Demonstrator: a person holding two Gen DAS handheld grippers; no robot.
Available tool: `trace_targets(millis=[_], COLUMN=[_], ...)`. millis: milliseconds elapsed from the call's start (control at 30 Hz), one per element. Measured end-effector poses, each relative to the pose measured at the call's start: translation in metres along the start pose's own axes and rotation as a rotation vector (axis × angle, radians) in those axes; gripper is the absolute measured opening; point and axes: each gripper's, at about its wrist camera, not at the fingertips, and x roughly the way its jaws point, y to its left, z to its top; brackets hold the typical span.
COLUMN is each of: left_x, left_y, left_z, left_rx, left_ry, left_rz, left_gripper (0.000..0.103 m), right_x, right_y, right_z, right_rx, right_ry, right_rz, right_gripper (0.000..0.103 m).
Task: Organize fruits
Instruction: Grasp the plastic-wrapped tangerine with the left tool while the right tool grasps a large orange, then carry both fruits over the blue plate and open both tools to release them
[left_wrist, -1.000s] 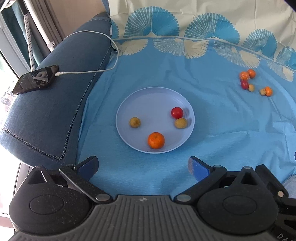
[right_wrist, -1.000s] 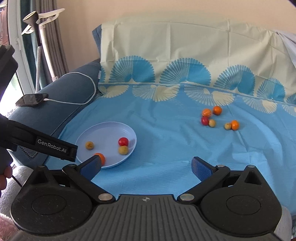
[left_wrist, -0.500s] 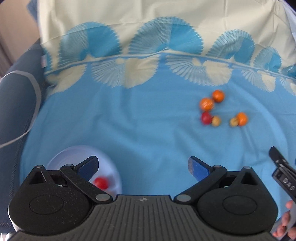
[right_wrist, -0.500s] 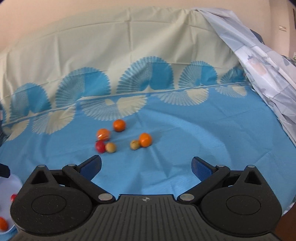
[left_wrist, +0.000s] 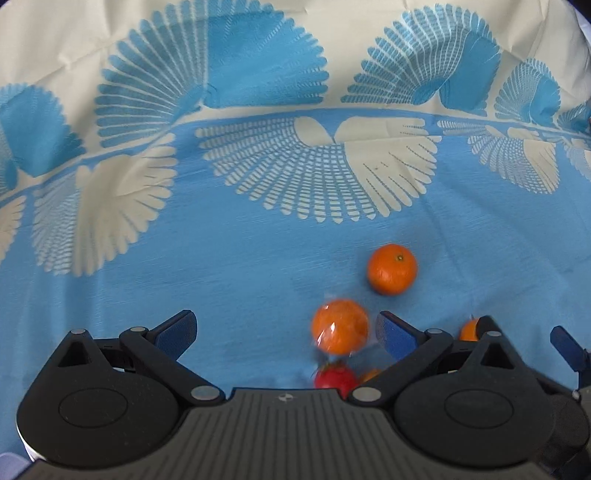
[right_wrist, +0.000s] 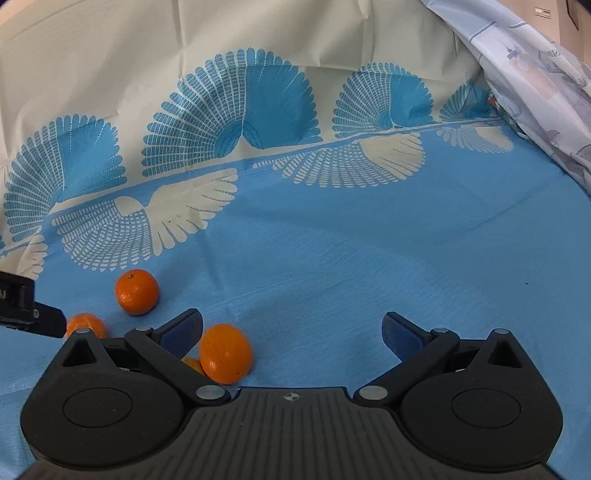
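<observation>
Blue cloth (left_wrist: 236, 258): matte woven sheet, sky blue, printed with cream and blue fan-shaped motifs; it lies flat in front and rises at the back into a cream upper band. All fruit lies loose on it; no container shows in either view.

Smooth round orange mandarin (left_wrist: 392, 269): dimpled peel, small dark stem mark on top; sits apart, beyond the cluster.

Glossy plastic-wrapped orange fruit (left_wrist: 340, 326): round, with wrinkled clear film catching light; just beside the inner face of the left gripper's right-hand finger.

Red round fruit (left_wrist: 334, 374): shiny skin, partly hidden by the gripper body, directly below the wrapped fruit.

Oval bare orange fruit (right_wrist: 226, 353): smooth peel, just beside the right gripper's left-hand finger; a smaller orange-yellow fruit (right_wrist: 194, 364) touches its near side, mostly hidden.

Left gripper (left_wrist: 284, 332): black textured plastic, blue pads, fingers spread wide, holding nothing.

Right gripper (right_wrist: 291, 330): same build, spread wide, holding nothing.

Pale patterned fabric (right_wrist: 535, 74): light blue-grey, draped in folds at far right.
</observation>
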Motion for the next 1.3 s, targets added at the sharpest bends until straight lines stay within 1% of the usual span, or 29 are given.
trace_targets(millis=[67,100,167,200,267,300,400,467,500,567,633,667,700,733,767,800,833,867,900,967,1000,1033,1100,1133,1233,1300], left_x=[0.018,0.023,0.030,0.031,0.034,0.036,0.036,0.035,0.035,0.034,0.032,0.030,0.027,0.024,0.019,0.015,0.012,0.009,0.006,-0.003,-0.010,-0.019,-0.041,-0.054,-0.095,-0.124], left_y=[0.002,0.005,0.007,0.009,0.009,0.010,0.009,0.008,0.008,0.008,0.007,0.006,0.005,0.004,0.002,-0.001,-0.004,-0.005,-0.005,-0.002,0.001,0.005,0.017,0.024,0.050,0.066], left_z=[0.003,0.004,0.003,0.002,-0.002,-0.003,-0.005,-0.003,-0.003,-0.002,-0.003,-0.003,-0.003,-0.004,-0.004,-0.004,-0.005,-0.008,-0.010,-0.014,-0.015,-0.017,-0.020,-0.024,-0.042,-0.062], left_rx=[-0.002,-0.010,-0.019,-0.016,0.001,0.004,0.014,0.017,0.016,0.012,0.010,0.011,0.014,0.015,0.014,0.019,0.022,0.019,0.015,0.009,0.004,-0.005,-0.018,-0.027,-0.069,-0.096], left_ry=[0.028,0.040,0.070,0.072,0.078,0.088,0.080,0.084,0.087,0.093,0.092,0.083,0.078,0.077,0.072,0.070,0.066,0.059,0.051,0.032,0.020,0.007,-0.015,-0.025,-0.035,-0.030], left_rz=[-0.010,-0.034,-0.050,-0.051,-0.030,-0.025,-0.019,-0.012,-0.010,-0.006,0.003,0.007,0.000,-0.017,-0.032,-0.031,-0.017,-0.015,-0.021,-0.010,-0.002,0.001,0.016,0.022,0.035,0.054], left_gripper=[0.103,0.103,0.103,0.103,0.103,0.103,0.103,0.103,0.103,0.103,0.102,0.100,0.090,0.071,0.061,0.043,0.043,0.043,0.043,0.043,0.043,0.043,0.043,0.043,0.043,0.043], right_x=[0.011,0.012,0.010,0.009,0.004,0.004,0.009,0.014,0.014,0.016,0.015,0.014,0.013,0.010,0.007,0.004,0.000,-0.005,-0.008,-0.012,-0.013,-0.016,-0.024,-0.028,-0.048,-0.072], right_y=[0.006,0.007,0.013,0.018,0.026,0.027,0.020,0.017,0.014,0.011,0.012,0.013,0.015,0.017,0.019,0.020,0.022,0.027,0.032,0.036,0.033,0.029,0.020,0.014,-0.002,-0.009], right_z=[-0.003,-0.006,-0.010,-0.012,-0.018,-0.019,-0.018,-0.020,-0.021,-0.020,-0.022,-0.024,-0.025,-0.026,-0.027,-0.029,-0.031,-0.034,-0.037,-0.039,-0.037,-0.034,-0.026,-0.023,-0.011,-0.004], right_rx=[-0.039,-0.055,-0.121,-0.180,-0.253,-0.265,-0.211,-0.224,-0.208,-0.190,-0.201,-0.213,-0.227,-0.241,-0.253,-0.260,-0.258,-0.269,-0.289,-0.299,-0.278,-0.253,-0.231,-0.217,-0.161,-0.134], right_ry=[0.004,-0.011,-0.007,0.010,-0.032,-0.048,-0.024,0.018,0.009,0.026,0.020,0.014,0.012,0.010,0.015,0.020,0.015,0.011,0.003,-0.018,-0.036,-0.074,-0.157,-0.178,-0.188,-0.206], right_rz=[-0.008,0.010,0.029,0.037,0.029,0.020,-0.006,-0.033,-0.040,-0.044,-0.051,-0.060,-0.067,-0.068,-0.058,-0.037,-0.020,-0.016,-0.006,-0.004,0.011,0.001,-0.055,-0.079,-0.117,-0.117], right_gripper=[0.102,0.102,0.102,0.102,0.102,0.102,0.102,0.102,0.102,0.102,0.102,0.101,0.101,0.095,0.084,0.076,0.061,0.041,0.036,0.035,0.035,0.035,0.035,0.035,0.036,0.036])
